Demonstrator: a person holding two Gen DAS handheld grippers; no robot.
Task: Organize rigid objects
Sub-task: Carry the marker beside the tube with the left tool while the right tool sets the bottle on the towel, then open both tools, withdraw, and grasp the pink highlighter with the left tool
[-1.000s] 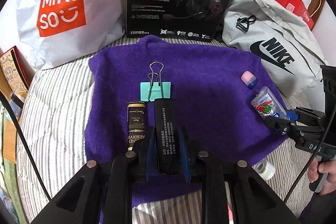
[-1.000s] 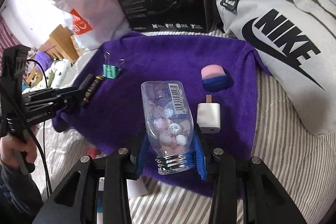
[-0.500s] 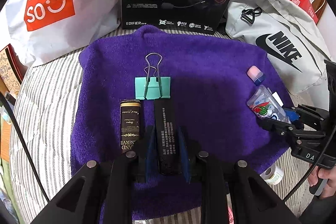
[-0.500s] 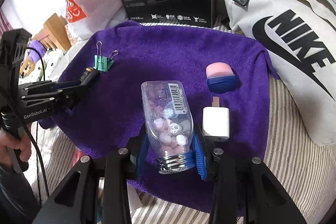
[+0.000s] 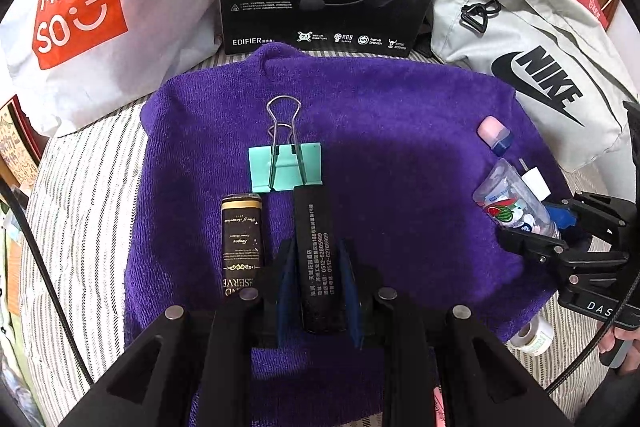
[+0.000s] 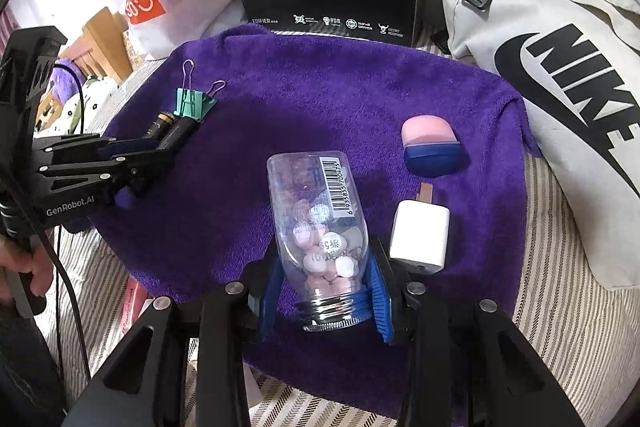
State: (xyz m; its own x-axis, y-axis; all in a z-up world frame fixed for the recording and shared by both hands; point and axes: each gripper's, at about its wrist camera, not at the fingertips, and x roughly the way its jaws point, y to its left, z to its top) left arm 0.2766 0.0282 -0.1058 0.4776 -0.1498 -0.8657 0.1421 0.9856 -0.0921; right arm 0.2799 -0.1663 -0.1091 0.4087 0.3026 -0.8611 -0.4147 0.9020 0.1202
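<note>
In the left wrist view, the left gripper (image 5: 318, 279) is pinching a black bar (image 5: 318, 259) lying on the purple towel (image 5: 400, 155), its far end touching the teal binder clip (image 5: 285, 167), a black-and-gold tube (image 5: 241, 245) lying just beside it. In the right wrist view, the right gripper (image 6: 326, 291) is clamping a clear candy jar (image 6: 318, 223) on the towel, with a white charger (image 6: 419, 233) just beside it and a pink-and-blue case (image 6: 430, 147) sitting farther back.
</note>
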